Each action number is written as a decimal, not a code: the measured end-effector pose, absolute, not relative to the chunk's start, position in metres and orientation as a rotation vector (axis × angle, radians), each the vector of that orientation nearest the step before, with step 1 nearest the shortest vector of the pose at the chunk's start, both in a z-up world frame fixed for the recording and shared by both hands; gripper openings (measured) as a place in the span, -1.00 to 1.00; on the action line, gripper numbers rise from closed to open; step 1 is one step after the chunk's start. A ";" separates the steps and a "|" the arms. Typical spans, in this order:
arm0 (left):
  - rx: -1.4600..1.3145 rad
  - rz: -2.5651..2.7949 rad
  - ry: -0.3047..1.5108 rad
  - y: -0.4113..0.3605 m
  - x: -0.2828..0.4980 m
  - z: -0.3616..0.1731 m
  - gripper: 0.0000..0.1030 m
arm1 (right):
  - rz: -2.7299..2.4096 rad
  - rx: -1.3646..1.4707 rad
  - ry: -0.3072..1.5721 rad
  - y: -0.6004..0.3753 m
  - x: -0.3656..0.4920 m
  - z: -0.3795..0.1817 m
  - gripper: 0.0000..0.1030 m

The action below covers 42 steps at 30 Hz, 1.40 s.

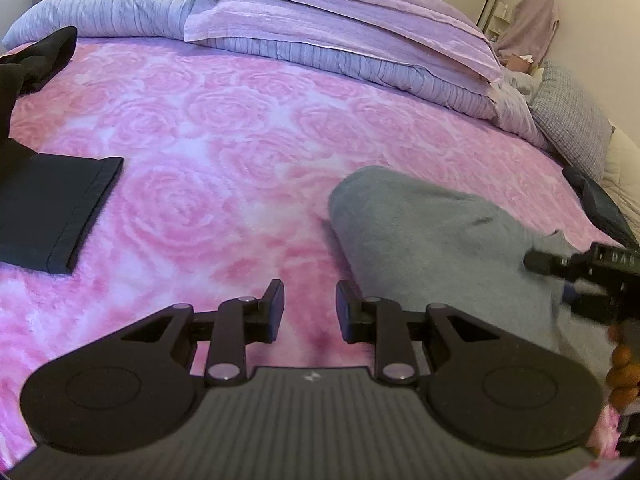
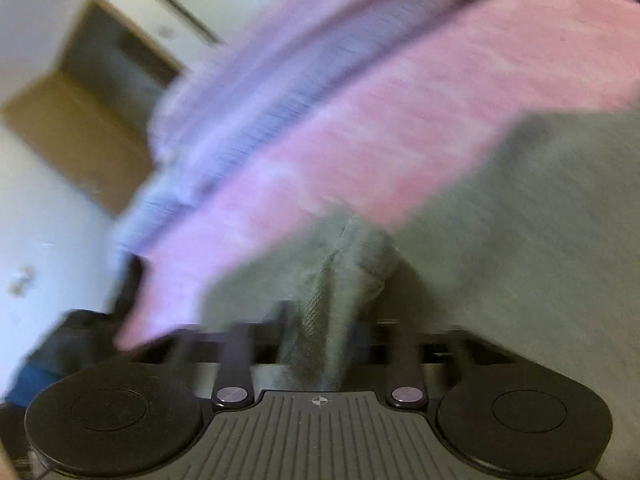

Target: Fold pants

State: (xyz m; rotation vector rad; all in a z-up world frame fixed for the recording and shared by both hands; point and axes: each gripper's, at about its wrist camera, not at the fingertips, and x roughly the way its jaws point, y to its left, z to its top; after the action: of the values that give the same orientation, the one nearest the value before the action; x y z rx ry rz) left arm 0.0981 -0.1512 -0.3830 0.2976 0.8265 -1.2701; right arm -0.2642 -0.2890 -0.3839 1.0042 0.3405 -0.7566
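Grey pants [image 1: 432,240] lie on the pink rose-print bed sheet [image 1: 224,152], right of my left gripper [image 1: 311,306]. Its fingers hover just above the sheet with a small gap and nothing in it. My right gripper [image 1: 560,270] comes in from the right edge with its tip at a raised fold of the grey cloth. The right wrist view is blurred; there my right gripper [image 2: 324,316] has a ribbed bunch of the grey pants [image 2: 500,220] pinched between its fingers, and the bunch looks sharper than the background.
A folded dark garment [image 1: 52,216] lies at the left and a black garment [image 1: 40,56] at the far left. Pillows and a striped quilt [image 1: 340,40] are piled along the far side. A dark object [image 1: 600,204] rests near the right edge. A hand [image 1: 622,364] holds the right gripper.
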 end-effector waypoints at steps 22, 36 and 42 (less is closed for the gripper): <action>0.356 -1.505 0.763 -0.184 0.046 -0.358 -0.57 | -1.078 0.859 0.161 -0.247 -0.371 -0.366 -0.83; 0.509 -1.599 0.717 -0.213 -0.011 -0.379 -0.59 | -1.159 1.128 0.062 -0.235 -0.410 -0.389 -0.88; 0.553 -1.601 0.718 -0.218 -0.018 -0.388 -0.58 | -1.211 1.056 0.170 -0.238 -0.407 -0.399 -0.87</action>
State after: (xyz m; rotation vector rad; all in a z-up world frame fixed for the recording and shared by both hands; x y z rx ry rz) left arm -0.0180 -0.2179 -0.3876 0.5534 0.7183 -1.6013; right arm -0.4069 -0.2376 -0.3994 1.0556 0.1704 -1.2105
